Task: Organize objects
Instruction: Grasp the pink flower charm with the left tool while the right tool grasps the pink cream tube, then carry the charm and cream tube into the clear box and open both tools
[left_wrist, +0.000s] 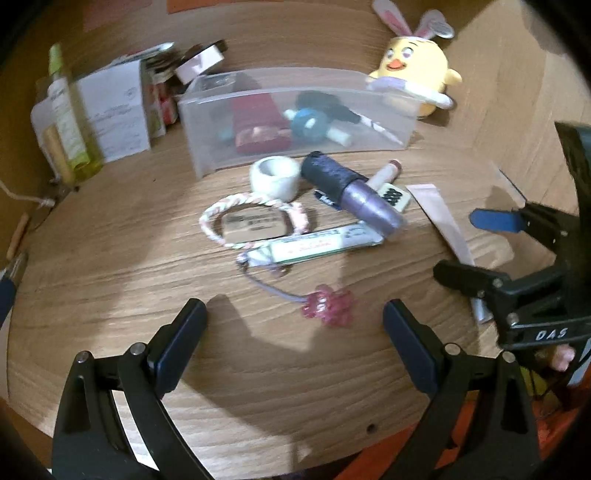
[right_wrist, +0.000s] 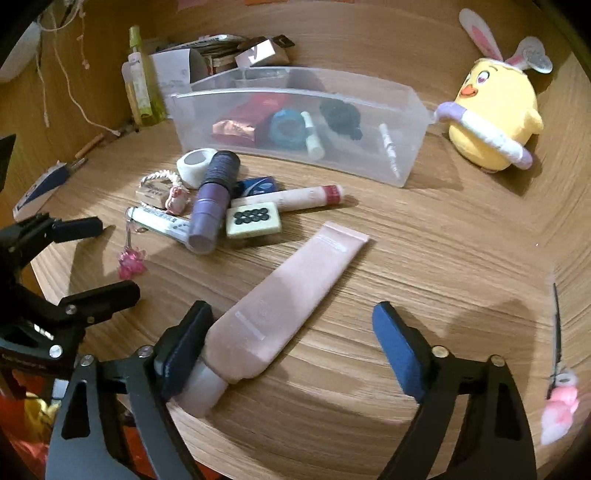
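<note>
A clear plastic bin (left_wrist: 207, 122) (right_wrist: 406, 110) holds several small items. In front of it lies a pile: a white tape roll (left_wrist: 275, 177), a purple bottle (left_wrist: 354, 192) (right_wrist: 212, 195), a mahjong tile (right_wrist: 254, 219), a white tube (left_wrist: 321, 242), a braided bracelet (left_wrist: 255, 218), a pink charm (left_wrist: 328, 304). A pink cream tube (right_wrist: 284, 295) lies on the table. My right gripper (right_wrist: 291, 347) is open around its cap end; the left pad (right_wrist: 184, 347) touches it. My left gripper (left_wrist: 295, 339) is open and empty, just short of the charm.
A yellow plush chick (left_wrist: 413, 70) (right_wrist: 498, 114) sits at the back right. Boxes and a green bottle (left_wrist: 66, 122) stand at the back left. A pink-tipped stick (right_wrist: 559, 369) lies at the far right. The wooden table's (left_wrist: 258, 406) front edge is close below my grippers.
</note>
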